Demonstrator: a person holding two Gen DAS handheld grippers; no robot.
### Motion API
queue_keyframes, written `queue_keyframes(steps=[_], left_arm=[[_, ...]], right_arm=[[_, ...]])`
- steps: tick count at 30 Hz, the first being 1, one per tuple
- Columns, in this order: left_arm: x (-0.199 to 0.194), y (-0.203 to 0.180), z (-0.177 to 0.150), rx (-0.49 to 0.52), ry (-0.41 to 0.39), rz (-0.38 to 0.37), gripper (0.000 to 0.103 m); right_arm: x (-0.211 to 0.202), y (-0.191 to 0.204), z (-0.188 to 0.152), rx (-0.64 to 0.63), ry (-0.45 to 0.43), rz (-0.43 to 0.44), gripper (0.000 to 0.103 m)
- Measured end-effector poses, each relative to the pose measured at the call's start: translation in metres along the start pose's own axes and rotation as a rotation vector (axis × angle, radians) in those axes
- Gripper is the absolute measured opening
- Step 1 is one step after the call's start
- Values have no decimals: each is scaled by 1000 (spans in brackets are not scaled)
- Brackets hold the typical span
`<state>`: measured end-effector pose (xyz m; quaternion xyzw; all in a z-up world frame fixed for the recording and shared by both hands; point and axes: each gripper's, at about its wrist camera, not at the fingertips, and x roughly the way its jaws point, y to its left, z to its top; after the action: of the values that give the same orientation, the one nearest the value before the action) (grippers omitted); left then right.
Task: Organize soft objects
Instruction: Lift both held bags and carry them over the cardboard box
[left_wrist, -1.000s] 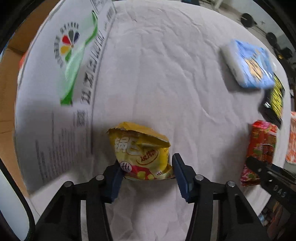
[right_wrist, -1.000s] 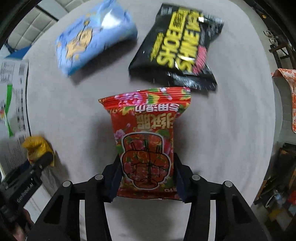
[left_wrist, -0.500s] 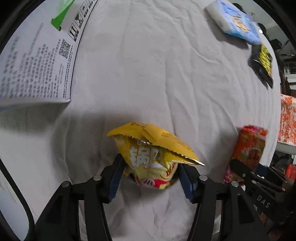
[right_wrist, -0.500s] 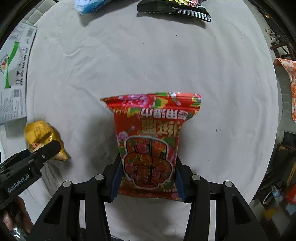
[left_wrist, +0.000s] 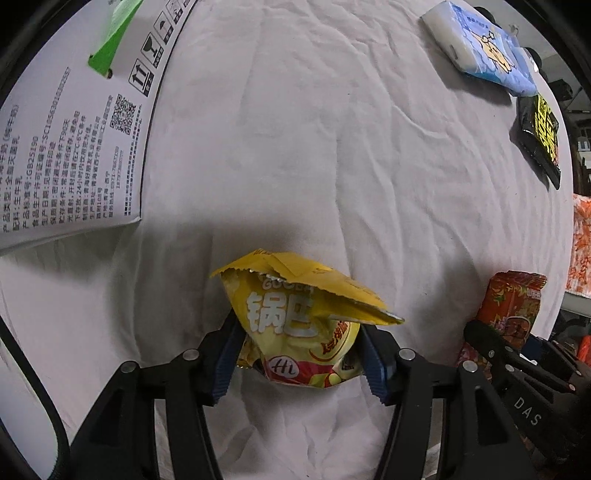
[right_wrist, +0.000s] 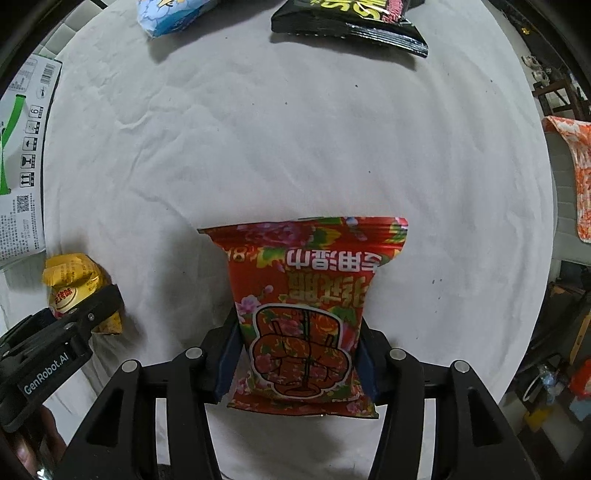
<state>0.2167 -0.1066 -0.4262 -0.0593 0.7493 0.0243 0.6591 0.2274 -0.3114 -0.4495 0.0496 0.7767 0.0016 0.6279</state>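
Observation:
My left gripper (left_wrist: 301, 356) is shut on a crumpled yellow snack bag (left_wrist: 295, 317) and holds it above the white cloth. The bag also shows at the left of the right wrist view (right_wrist: 72, 288). My right gripper (right_wrist: 297, 356) is shut on a red flowered packet (right_wrist: 306, 314), held upright over the cloth; the packet also shows at the right of the left wrist view (left_wrist: 511, 306). A blue-and-white soft pack (left_wrist: 480, 46) (right_wrist: 173, 14) and a black-and-yellow packet (left_wrist: 541, 136) (right_wrist: 351, 18) lie at the far side.
A white printed carton (left_wrist: 70, 147) (right_wrist: 18, 158) lies at the left on the white tablecloth (left_wrist: 295, 147). An orange patterned cloth (right_wrist: 570, 166) hangs off to the right, past the table edge. Floor clutter shows at the lower right.
Both grippers have lifted and pulled back with their packets. The carton and the far packets have slid toward the frame edges.

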Motion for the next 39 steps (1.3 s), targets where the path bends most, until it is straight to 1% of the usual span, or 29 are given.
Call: queue_keyframes(steps=[2, 5, 8, 11, 17, 22, 27, 30, 35, 36, 39], left_arm=[[-1, -5, -2, 4, -3, 11, 56], [-3, -14, -2, 10, -8, 21, 55], [-4, -16, -3, 8, -9, 22, 51], [-8, -24, -5, 20, -17, 28, 46], [-16, -31, -12, 40, -45, 36, 45], [-35, -40, -23, 63, -79, 35, 45], [-65, -46, -36, 94, -131, 19, 45], [-89, -50, -44, 100, -172, 3, 45], [-138, -52, -58, 125, -260, -18, 45], [-149, -51, -60, 132, -281, -23, 45], [-175, -42, -65, 149, -331, -39, 45]], right_arm=[[4, 16, 0, -4, -8, -14, 58], [3, 24, -2, -12, -23, -33, 57], [-2, 28, -12, -22, -44, -64, 50], [-5, 32, -17, -34, -56, -65, 48], [-9, 43, -29, -50, -60, -56, 47], [-24, 47, -44, -66, -93, -43, 47], [-55, 49, -60, -70, -142, -15, 47], [-78, 49, -69, -70, -179, 7, 47], [-122, 50, -87, -78, -250, 44, 47], [-128, 45, -83, -79, -259, 51, 47], [-155, 41, -88, -81, -296, 77, 47]])
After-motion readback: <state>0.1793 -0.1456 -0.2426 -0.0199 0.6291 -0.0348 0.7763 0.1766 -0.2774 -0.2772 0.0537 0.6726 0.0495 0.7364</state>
